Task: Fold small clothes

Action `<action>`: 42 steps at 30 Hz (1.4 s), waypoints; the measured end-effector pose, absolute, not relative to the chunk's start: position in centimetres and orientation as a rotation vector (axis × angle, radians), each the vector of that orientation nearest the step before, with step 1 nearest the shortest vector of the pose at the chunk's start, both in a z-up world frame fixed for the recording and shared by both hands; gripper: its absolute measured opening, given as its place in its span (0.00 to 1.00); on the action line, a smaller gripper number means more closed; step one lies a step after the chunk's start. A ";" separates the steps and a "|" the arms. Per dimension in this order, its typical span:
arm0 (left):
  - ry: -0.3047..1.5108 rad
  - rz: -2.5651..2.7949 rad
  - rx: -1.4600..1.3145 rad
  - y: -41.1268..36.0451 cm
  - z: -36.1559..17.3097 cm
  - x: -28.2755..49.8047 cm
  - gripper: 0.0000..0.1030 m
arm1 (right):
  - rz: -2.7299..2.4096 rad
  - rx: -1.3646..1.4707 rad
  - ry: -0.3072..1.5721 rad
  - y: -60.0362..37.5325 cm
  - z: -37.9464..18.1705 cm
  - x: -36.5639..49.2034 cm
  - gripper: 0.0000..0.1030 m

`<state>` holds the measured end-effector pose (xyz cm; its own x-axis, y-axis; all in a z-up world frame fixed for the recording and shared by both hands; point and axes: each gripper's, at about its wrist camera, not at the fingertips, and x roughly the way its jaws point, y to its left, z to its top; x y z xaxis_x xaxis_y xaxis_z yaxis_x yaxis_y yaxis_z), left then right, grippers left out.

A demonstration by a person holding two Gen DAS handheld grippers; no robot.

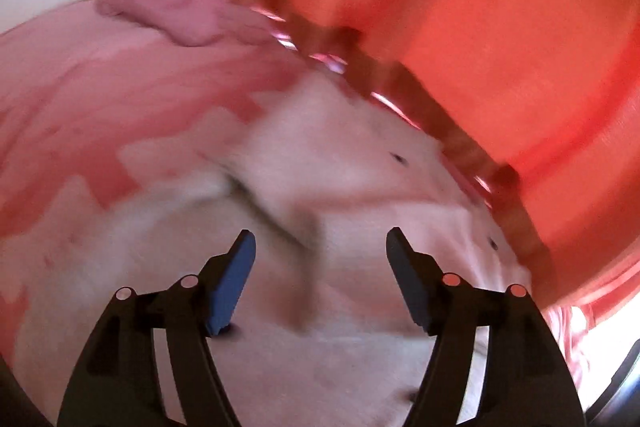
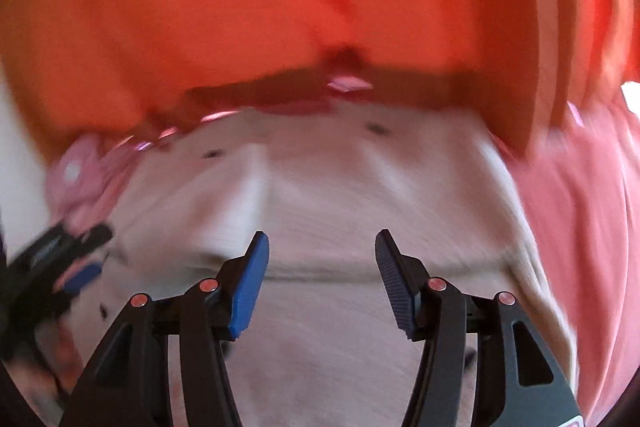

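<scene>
Both the left gripper (image 1: 320, 247) and right gripper (image 2: 318, 247) hover wide open, holding nothing, over the pale garment (image 2: 328, 195) lying beside pink cloth (image 1: 80, 99). Closing now could pinch several layers together.

Two hand-held grippers: left hand-held gripper (image 1: 320, 243), right hand-held gripper (image 2: 319, 242); one cream garment (image 1: 340, 187); one pink garment (image 1: 100, 87).

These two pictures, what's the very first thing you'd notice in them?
The big orange cloth fills the whole top of both views. Below it lies a pale cream garment with small dark dots, and each open hand-held gripper, left and right, points at it. At the upper left of the left view sits a pink piece with a white round spot.
</scene>
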<state>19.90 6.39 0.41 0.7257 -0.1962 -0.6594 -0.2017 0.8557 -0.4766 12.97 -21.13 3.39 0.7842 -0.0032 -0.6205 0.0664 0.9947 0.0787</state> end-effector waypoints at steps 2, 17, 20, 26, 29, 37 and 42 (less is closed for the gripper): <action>0.807 0.028 -0.582 7.8 -0.9 20.8 0.64 | 0.033 -0.078 0.644 -17.4 3.6 13.6 0.58; 0.846 0.036 -0.736 11.3 -2.9 24.6 0.60 | 0.197 -0.537 0.785 -9.0 -1.5 20.0 0.11; 0.851 0.032 -0.757 11.7 -2.9 24.7 0.58 | 0.186 -0.001 0.750 -16.0 3.6 21.2 0.08; 0.855 0.038 -0.743 11.4 -2.8 24.7 0.58 | -0.116 0.727 0.738 -34.2 0.6 16.1 0.15; 0.853 0.042 -0.733 11.2 -2.6 24.6 0.58 | -0.179 0.785 0.792 -36.3 -3.0 14.9 0.17; 0.824 0.050 -0.786 11.8 -2.7 24.5 0.58 | -0.136 0.864 0.709 -37.0 -2.5 16.3 0.62; 0.808 0.062 -0.744 12.0 -2.6 24.8 0.35 | -0.133 0.915 0.686 -37.8 -3.1 17.7 0.47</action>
<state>24.79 11.99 -2.64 0.7034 -0.2209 -0.6756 -0.3220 0.7483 -0.5799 17.68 -37.84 -3.12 0.7815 0.1752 -0.5989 0.3865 0.6175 0.6850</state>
